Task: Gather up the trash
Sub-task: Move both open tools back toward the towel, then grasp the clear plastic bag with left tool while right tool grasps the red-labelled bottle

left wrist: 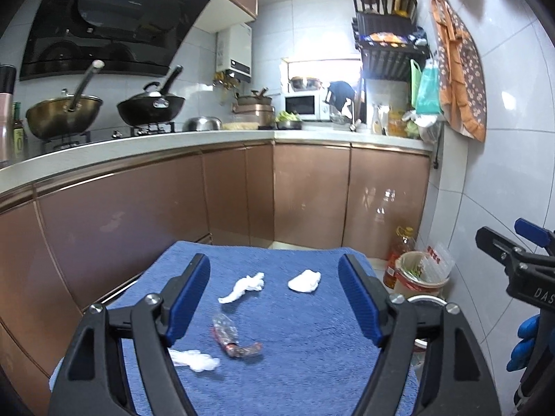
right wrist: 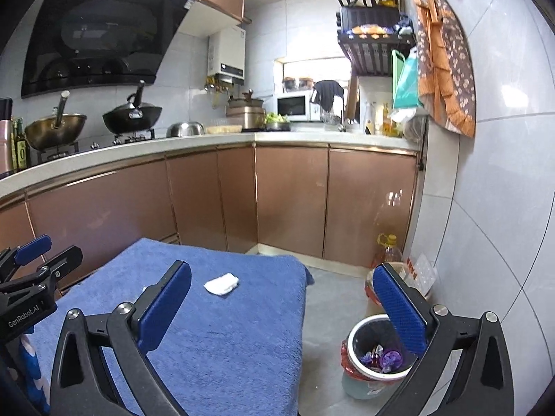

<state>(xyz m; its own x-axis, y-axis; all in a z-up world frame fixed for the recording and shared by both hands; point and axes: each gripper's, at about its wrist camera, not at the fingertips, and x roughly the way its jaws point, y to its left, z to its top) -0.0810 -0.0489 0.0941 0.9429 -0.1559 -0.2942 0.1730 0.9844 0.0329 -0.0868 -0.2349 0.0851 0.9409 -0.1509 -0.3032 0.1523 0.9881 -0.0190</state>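
Both the left tool (left wrist: pixel 274 298) and right tool (right wrist: pixel 282 306) gape empty; the slick wrapper (left wrist: pixel 233 341) at six o'clock could squirt from closing pads.

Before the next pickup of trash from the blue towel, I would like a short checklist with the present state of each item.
1. left gripper empty and open: ok.
2. right gripper empty and open: ok.
3. Trash left on the blue towel: not ok; twisted tissue, folded tissue, clear wrapper and a white scrap remain.
4. small bin within view, mouth uncovered: ok.
5. Room left in that bin: cannot tell.
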